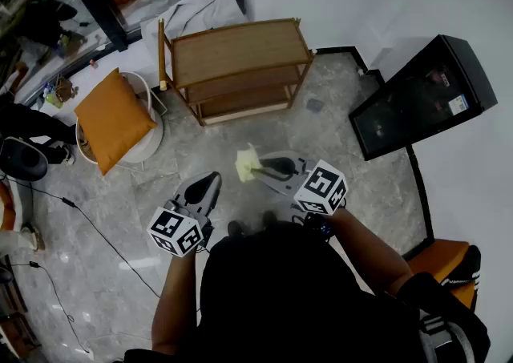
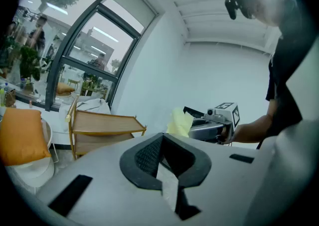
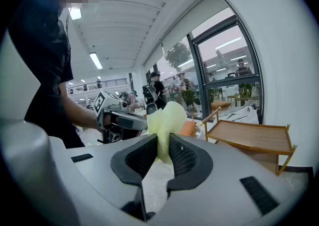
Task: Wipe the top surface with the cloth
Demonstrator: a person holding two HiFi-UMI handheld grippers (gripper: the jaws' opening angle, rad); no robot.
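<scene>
A pale yellow cloth (image 1: 246,164) sticks out from the tips of my right gripper (image 1: 261,167), which is shut on it; in the right gripper view the cloth (image 3: 167,118) stands up between the black pads (image 3: 184,157). The wooden three-tier shelf (image 1: 237,50) stands ahead by the white wall, its top bare. It is well apart from both grippers. My left gripper (image 1: 210,187) hangs level with the right one, to the left of it, shut with nothing in it. From the left gripper view the cloth (image 2: 180,121) and the shelf (image 2: 105,121) both show.
An orange cushion (image 1: 115,120) lies on a white chair left of the shelf. A black cabinet (image 1: 422,94) leans at the right wall. Cables (image 1: 96,233) run over the grey stone floor at the left. White fabric (image 1: 196,5) lies behind the shelf.
</scene>
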